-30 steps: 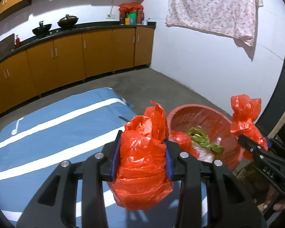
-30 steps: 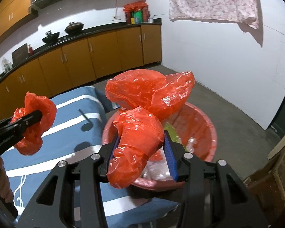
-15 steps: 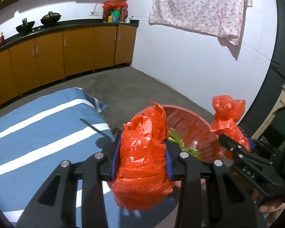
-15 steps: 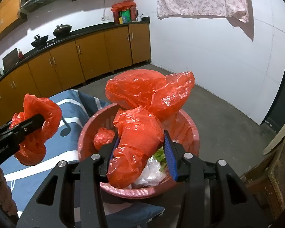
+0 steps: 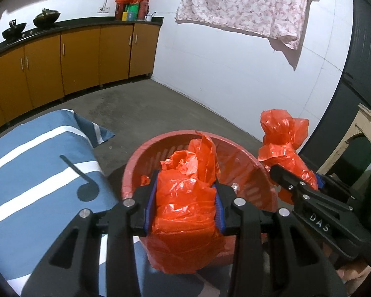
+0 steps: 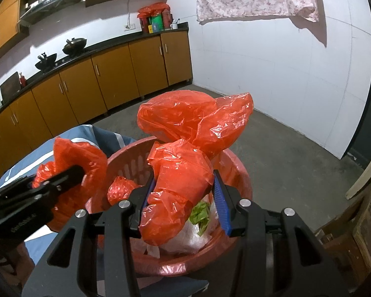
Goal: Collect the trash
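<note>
A red plastic basket (image 5: 244, 170) (image 6: 237, 173) stands on the floor with a small red bag (image 6: 120, 188), white plastic and green scraps (image 6: 200, 214) inside. My left gripper (image 5: 183, 205) is shut on a crumpled red plastic bag (image 5: 185, 212) above the basket's near rim. My right gripper (image 6: 181, 198) is shut on another red plastic bag (image 6: 185, 170) over the basket; its puffed top (image 6: 197, 121) rises above. Each gripper also shows in the other's view, the right (image 5: 309, 212) and the left (image 6: 37, 193).
A blue and white striped cloth (image 5: 37, 168) lies left of the basket. Orange cabinets (image 5: 81, 57) with a black counter line the far wall. A floral cloth (image 5: 247, 7) hangs on the white wall. Wooden boards (image 6: 353, 225) stand at the right.
Both grippers have moved right and forward with their bags, from over the striped cloth to over the red basket. Both stay shut on their bags.
</note>
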The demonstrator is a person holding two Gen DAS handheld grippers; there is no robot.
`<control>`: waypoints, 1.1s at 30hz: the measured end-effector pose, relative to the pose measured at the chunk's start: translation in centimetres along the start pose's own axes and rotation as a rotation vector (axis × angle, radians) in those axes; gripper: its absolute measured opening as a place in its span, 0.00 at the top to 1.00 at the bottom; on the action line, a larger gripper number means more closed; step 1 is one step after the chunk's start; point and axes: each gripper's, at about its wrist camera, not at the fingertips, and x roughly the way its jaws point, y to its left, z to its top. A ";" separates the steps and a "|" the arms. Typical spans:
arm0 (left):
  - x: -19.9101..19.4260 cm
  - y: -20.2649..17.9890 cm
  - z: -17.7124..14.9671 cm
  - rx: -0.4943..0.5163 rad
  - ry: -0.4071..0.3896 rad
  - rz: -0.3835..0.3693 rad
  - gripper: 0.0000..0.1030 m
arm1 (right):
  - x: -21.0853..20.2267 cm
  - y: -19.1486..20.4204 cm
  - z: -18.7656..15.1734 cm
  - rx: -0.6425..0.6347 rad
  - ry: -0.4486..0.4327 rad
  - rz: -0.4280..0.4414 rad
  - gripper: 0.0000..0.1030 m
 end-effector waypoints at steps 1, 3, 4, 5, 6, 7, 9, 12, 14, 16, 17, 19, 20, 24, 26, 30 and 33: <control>0.3 0.0 0.1 0.000 0.002 -0.002 0.64 | 0.1 0.0 0.1 0.000 -0.001 0.003 0.57; 0.9 -0.2 0.3 -0.002 0.007 -0.005 0.63 | 0.3 -0.1 0.2 0.003 -0.005 0.013 0.57; 1.1 -0.2 0.3 -0.002 0.009 -0.008 0.63 | 0.4 -0.3 0.4 0.005 -0.008 0.019 0.57; 1.4 -0.2 0.3 -0.003 0.014 -0.010 0.62 | 0.5 -0.4 0.6 0.007 -0.012 0.025 0.57; 1.7 -0.1 0.3 -0.006 0.018 -0.011 0.60 | 0.5 -0.5 0.7 0.012 -0.017 0.035 0.54; 1.9 0.1 0.2 -0.010 0.021 -0.010 0.60 | 0.6 -0.7 0.9 0.017 -0.019 0.041 0.54; 2.3 0.4 0.1 -0.025 0.033 -0.015 0.55 | 0.7 -1.0 1.0 0.030 -0.020 0.050 0.48; 2.5 0.9 0.0 -0.044 0.045 -0.023 0.50 | 0.5 -1.5 0.9 0.051 -0.025 0.063 0.42; 2.7 1.0 -0.1 -0.047 0.053 -0.021 0.49 | 0.5 -1.5 1.0 0.051 -0.025 0.062 0.42; 2.7 1.3 -0.3 -0.055 0.057 -0.013 0.48 | 0.3 -1.5 1.0 0.057 -0.026 0.065 0.41; 2.5 1.5 -0.3 -0.063 0.056 -0.004 0.46 | 0.1 -1.6 1.0 0.061 -0.028 0.065 0.39; 1.8 2.1 -0.5 -0.074 0.048 0.012 0.39 | -0.7 -1.9 0.8 0.070 -0.052 0.053 0.29; 1.1 2.6 -0.5 -0.082 0.037 0.025 0.33 | -1.4 -2.0 0.6 0.076 -0.076 0.043 0.16; -2.6 3.6 -1.1 -0.085 -0.028 0.086 0.16 | -4.4 -2.2 -0.2 0.072 -0.169 0.035 0.05; -4.6 3.7 -1.5 -0.072 -0.060 0.114 0.12 | -5.4 -2.0 -0.7 0.064 -0.171 0.057 0.05; -10.0 3.5 -3.3 -0.040 -0.150 0.194 0.04 | -8.5 -0.5 -2.1 0.003 -0.207 0.024 0.02; -13.4 3.6 -4.8 -0.023 -0.190 0.255 0.04 | -11.2 1.2 -3.3 -0.061 -0.242 -0.009 0.02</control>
